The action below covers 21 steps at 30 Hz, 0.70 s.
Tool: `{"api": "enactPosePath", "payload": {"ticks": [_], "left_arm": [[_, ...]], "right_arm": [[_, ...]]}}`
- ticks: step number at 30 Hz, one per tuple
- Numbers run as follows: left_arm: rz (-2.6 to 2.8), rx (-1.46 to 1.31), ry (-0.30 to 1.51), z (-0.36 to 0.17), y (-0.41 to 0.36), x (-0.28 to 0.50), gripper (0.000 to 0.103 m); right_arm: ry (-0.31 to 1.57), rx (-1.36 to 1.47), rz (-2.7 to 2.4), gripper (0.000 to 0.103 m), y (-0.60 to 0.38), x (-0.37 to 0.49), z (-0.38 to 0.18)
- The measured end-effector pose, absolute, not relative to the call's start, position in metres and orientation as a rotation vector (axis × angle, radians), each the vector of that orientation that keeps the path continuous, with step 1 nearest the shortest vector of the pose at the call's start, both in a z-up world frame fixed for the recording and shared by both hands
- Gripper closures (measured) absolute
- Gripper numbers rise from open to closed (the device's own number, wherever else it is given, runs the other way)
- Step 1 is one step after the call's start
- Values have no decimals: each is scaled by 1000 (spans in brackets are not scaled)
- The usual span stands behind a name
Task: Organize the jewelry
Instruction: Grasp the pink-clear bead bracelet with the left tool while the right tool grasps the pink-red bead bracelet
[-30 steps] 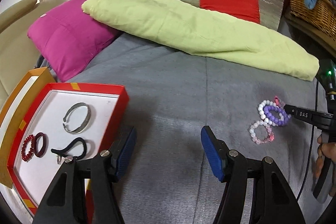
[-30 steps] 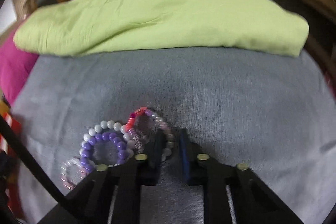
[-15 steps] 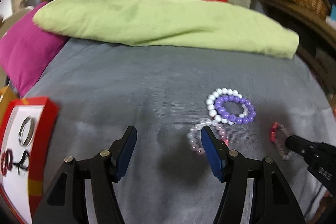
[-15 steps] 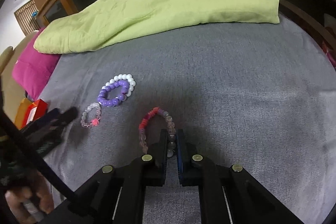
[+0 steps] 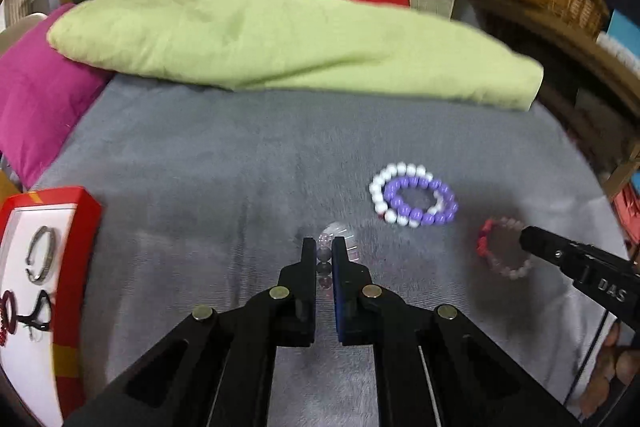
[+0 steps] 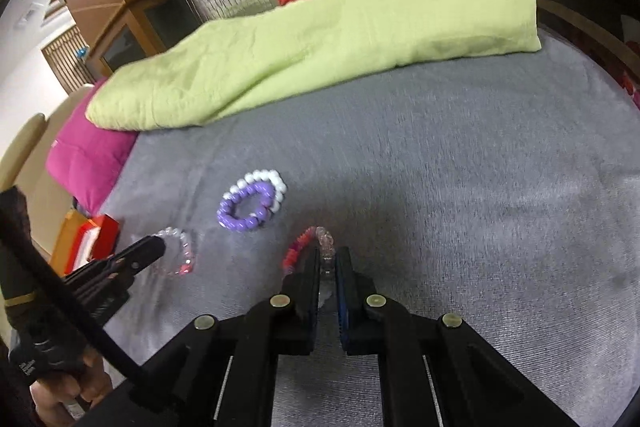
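Both views are taken low and close over the grey bed (image 5: 240,163), facing the green pillow (image 5: 280,39). The purple bracelet (image 5: 420,201) (image 6: 248,205) is shared, seen right from 1 camera, left from the other.

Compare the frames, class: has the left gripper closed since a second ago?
Yes. The left gripper, earlier open over the grey blanket, is now shut on the clear pink bracelet.

Green folded blanket (image 5: 280,43) on grey bedcover (image 5: 224,163) — magenta pillow (image 5: 36,99) beside it
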State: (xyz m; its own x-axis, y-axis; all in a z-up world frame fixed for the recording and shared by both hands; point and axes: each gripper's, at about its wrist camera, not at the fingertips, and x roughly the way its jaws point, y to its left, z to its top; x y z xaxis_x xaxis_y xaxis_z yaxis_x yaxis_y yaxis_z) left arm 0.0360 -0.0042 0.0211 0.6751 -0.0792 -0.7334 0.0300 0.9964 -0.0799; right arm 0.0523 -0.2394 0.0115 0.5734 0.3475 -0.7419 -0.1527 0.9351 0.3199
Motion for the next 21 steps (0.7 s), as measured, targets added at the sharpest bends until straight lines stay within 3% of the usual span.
{"api": "enactPosePath", "payload": {"ticks": [21], "left_arm": [[-54,-32,807,22,-5,32,96]], "right_arm": [[839,323,386,95,-245,43,37]]}}
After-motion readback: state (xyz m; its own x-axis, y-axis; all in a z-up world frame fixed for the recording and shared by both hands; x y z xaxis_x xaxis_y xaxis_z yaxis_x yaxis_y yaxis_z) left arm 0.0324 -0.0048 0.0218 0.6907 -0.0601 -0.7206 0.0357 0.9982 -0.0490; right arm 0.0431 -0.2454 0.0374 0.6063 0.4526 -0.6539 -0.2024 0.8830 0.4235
